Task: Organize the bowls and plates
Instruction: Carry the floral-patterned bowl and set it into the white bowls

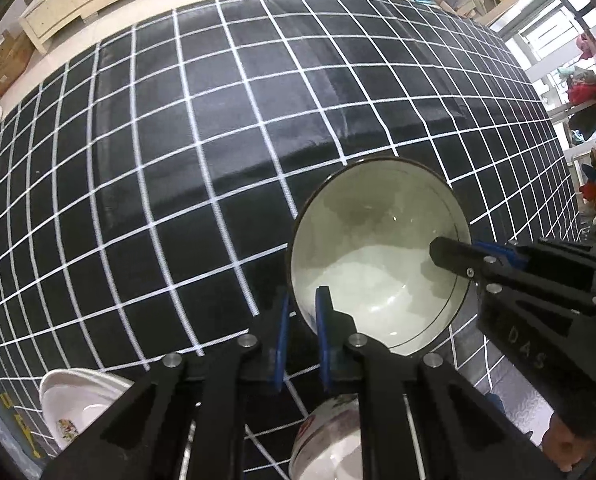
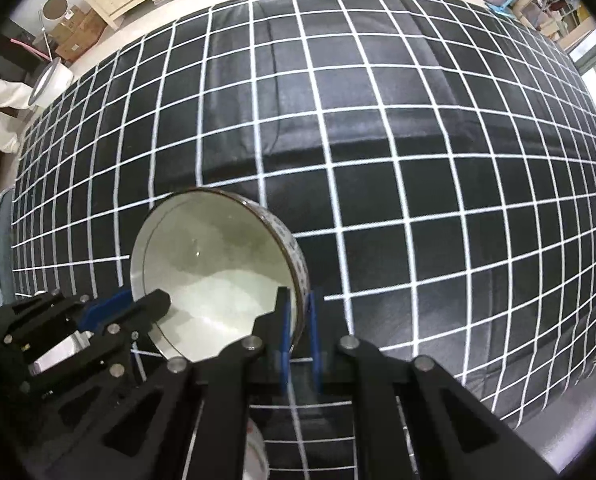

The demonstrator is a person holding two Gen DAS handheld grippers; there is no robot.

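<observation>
Left gripper (image 1: 302, 312) points steeply down, jaws clamped. Right gripper (image 2: 298, 320) points straight down, jaws clamped likewise.

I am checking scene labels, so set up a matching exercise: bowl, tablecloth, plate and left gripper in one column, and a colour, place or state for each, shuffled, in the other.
Things:
1. bowl
2. tablecloth
3. plate
4. left gripper

Descriptions:
A. black with a white grid
B. white, at the bottom left of the left wrist view
C. shut on a rim, one jaw inside and one outside
D. pale inside, with a dark rim, pinched at two opposite sides

Pairs: 1-D, 2-A, 3-B, 4-C
</observation>
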